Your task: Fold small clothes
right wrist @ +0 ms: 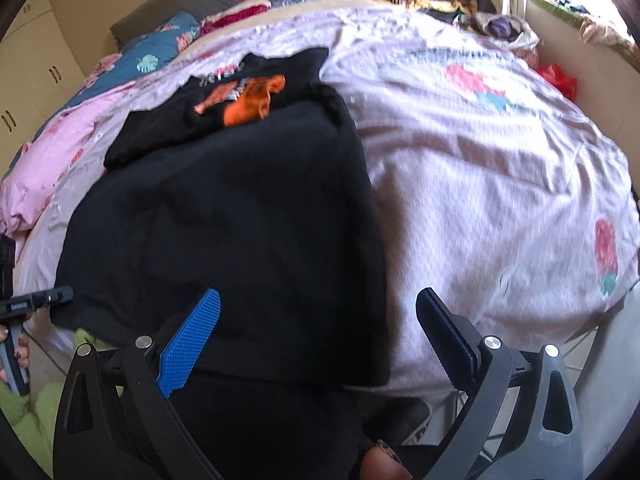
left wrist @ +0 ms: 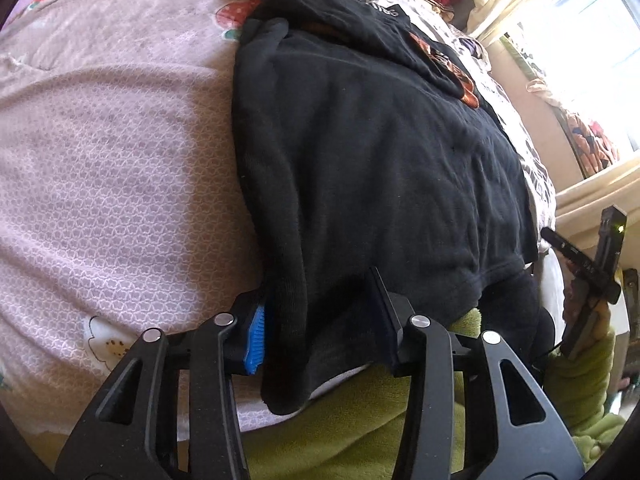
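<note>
The left hand-held gripper (left wrist: 316, 320) straddles the black garment's (left wrist: 380, 152) near edge half-open, the right hand-held gripper (right wrist: 320, 336) gapes empty above it; uneven closure risks dragging the fold askew

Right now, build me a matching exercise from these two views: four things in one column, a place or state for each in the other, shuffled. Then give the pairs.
Things:
1. left claw
2. right claw
3. black garment
4. orange-print shirt

Places or states:
A. lies at the far end of the plain dark cloth
B. open, straddling a rolled dark edge at the bed's near side
C. spread flat on the pink bedsheet
D. open wide, holding nothing

Pairs: 1-B, 2-D, 3-C, 4-A
</note>
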